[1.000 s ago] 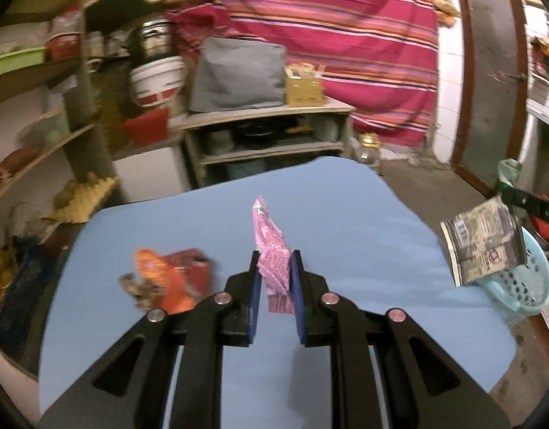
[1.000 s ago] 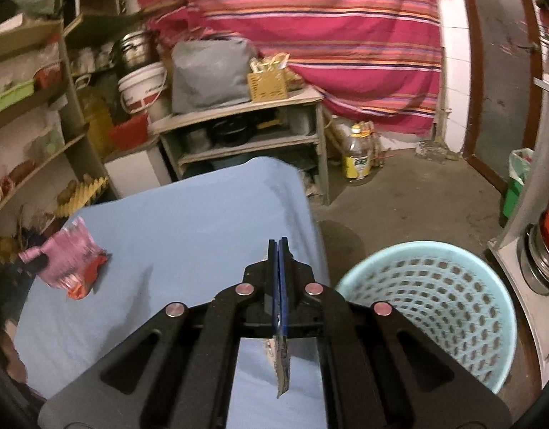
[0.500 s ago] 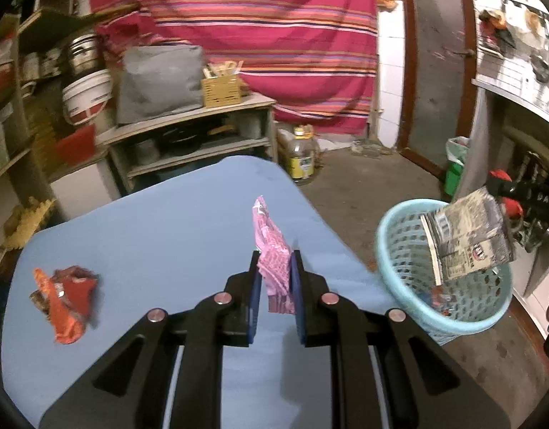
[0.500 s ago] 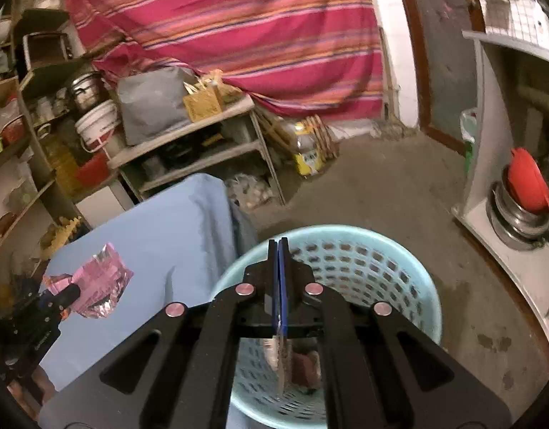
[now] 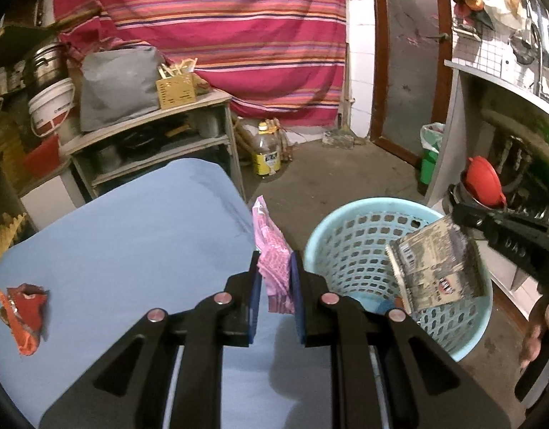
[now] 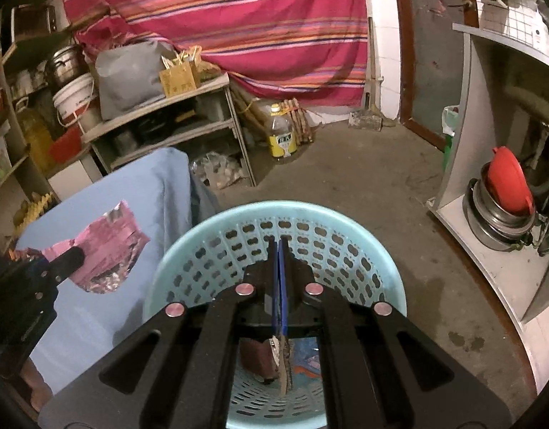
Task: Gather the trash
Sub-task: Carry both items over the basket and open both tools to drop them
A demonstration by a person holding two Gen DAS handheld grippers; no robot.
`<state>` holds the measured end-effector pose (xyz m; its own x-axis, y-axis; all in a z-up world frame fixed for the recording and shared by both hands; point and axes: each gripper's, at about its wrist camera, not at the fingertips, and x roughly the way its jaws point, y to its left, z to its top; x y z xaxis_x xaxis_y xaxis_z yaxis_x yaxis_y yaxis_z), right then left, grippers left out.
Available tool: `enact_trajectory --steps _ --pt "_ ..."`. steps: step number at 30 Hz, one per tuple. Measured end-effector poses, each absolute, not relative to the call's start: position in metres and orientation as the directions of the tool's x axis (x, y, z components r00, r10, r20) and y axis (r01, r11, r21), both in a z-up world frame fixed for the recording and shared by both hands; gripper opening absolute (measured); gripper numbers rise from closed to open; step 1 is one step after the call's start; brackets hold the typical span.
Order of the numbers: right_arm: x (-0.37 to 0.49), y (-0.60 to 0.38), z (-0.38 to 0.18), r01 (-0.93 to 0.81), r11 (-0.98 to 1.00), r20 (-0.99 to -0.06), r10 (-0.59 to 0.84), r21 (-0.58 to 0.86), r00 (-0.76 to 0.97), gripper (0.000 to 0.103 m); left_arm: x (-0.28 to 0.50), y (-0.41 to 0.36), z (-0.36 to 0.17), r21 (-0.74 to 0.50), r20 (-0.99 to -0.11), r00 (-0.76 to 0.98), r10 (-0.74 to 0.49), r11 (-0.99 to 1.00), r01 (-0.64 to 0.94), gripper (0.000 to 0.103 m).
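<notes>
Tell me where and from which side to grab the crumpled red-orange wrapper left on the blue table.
Grip the crumpled red-orange wrapper from above, across its bunched upper part, where the folds rise off the blue table; its lower tip looks flat and would likely slip. Both grippers are busy: the left gripper pinches a pink wrapper, and the right gripper holds a grey packet.
</notes>
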<state>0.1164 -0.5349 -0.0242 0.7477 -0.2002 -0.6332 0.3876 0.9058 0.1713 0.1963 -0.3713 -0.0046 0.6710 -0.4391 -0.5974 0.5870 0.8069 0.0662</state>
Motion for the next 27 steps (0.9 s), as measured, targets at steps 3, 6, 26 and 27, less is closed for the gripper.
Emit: enact_trajectory --steps 3,6,26,27 --pt "0.118 -0.542 -0.033 0.403 0.898 -0.663 -0.196 0.174 0.723 0.005 0.197 -0.384 -0.008 0.062 -0.599 0.663 -0.449 0.799 0.598 0.017" --pt "0.115 -0.549 -0.04 0.409 0.888 -0.675 -0.171 0.209 0.718 0.036 0.199 -0.392 -0.011 0.036 -0.607 0.645 -0.464 0.795 0.605 0.017" --pt "0.076 -0.582 -0.02 0.507 0.825 -0.61 -0.272 0.25 0.744 0.068 0.209 -0.449 -0.051 -0.022 -0.719 0.503 -0.48 0.739 0.673 0.041" --pt "0.077 -0.582 -0.021 0.507 0.824 -0.611 -0.271 0.252 0.744 0.068 0.208 -0.447 -0.052 -0.019 -0.717 0.509 -0.476 0.743 0.669 0.057"
